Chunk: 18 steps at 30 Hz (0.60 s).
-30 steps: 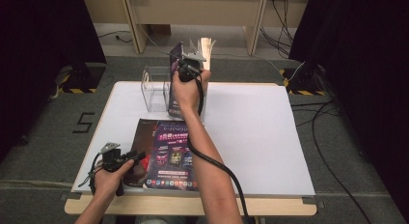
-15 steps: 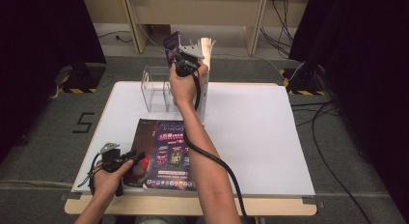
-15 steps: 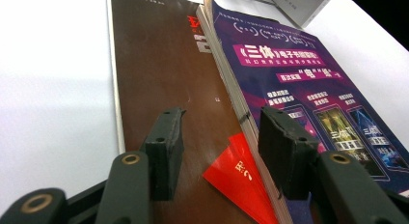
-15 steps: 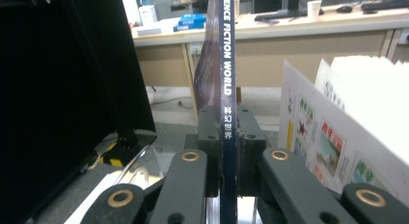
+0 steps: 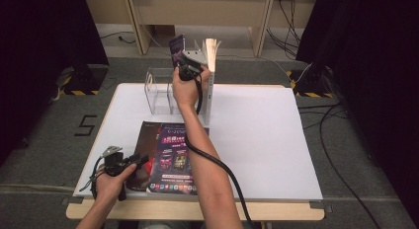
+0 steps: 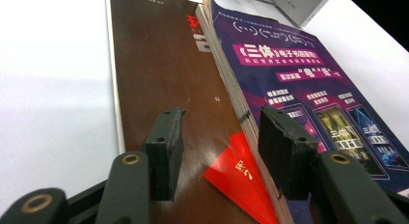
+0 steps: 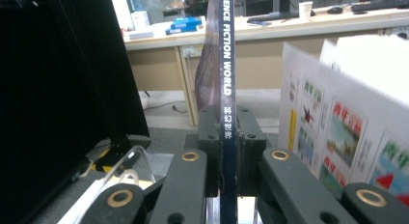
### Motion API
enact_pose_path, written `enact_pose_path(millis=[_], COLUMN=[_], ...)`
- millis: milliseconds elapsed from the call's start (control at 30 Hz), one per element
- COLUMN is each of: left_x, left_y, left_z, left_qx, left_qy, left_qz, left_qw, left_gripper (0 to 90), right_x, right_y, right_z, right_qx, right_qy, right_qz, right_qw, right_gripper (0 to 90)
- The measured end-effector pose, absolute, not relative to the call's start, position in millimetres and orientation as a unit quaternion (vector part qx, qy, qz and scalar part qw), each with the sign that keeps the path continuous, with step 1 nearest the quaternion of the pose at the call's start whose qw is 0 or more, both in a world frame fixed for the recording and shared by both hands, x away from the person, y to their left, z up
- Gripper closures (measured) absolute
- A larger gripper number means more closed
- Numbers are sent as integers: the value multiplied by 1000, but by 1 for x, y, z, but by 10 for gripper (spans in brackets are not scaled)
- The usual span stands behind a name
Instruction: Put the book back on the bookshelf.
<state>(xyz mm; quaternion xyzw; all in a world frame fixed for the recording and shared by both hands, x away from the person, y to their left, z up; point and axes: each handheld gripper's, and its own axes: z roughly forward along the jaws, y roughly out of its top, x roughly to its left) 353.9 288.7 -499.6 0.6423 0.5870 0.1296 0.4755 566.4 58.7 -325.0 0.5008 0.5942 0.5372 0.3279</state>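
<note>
My right gripper [image 5: 190,66] is raised over the far side of the table, shut on the spine of a thin dark magazine [image 5: 177,44]. In the right gripper view the magazine [image 7: 226,64] stands upright between the pads of that gripper [image 7: 226,137], and its spine reads "Science Fiction World". It hangs above a clear acrylic rack [image 5: 158,88]. At the near left, my left gripper [image 5: 141,161] is open low over a brown book [image 6: 159,74]. One jaw of this gripper [image 6: 219,137] is over the brown cover, the other at the edge of a purple magazine [image 6: 299,89].
White illustrated books [image 5: 210,76] stand upright just right of the rack and show close at the right in the right gripper view [image 7: 337,127]. The white table top [image 5: 267,135] stretches bare to the right. Desks and cables lie beyond the far edge.
The right hand has lifted the magazine slightly and tipped it a little over the rack. The left hand has stayed put.
</note>
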Motion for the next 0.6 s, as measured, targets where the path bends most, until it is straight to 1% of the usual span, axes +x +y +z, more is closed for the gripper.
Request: enact_pose_path(millis=[33, 233, 333, 500, 600], left_x=[354, 354, 354, 354, 354], left_y=[289, 288, 287, 286, 286], left_z=[-500, -500, -500, -500, -500], left_qx=[642, 642, 642, 641, 643], left_qy=[587, 587, 587, 587, 586], left_qz=[130, 129, 130, 130, 130], left_qw=[476, 476, 477, 477, 476], left_gripper=[507, 507, 507, 507, 507], right_x=[566, 559, 556, 558, 558], right_y=[59, 55, 53, 46, 44], right_z=[-328, -331, -333, -330, -326], right_qx=[499, 503, 502, 514, 513], right_qy=[592, 597, 607, 621, 626], right_qz=[537, 529, 525, 517, 510], right_qw=[334, 333, 322, 289, 292], right_gripper=[842, 834, 822, 745, 717])
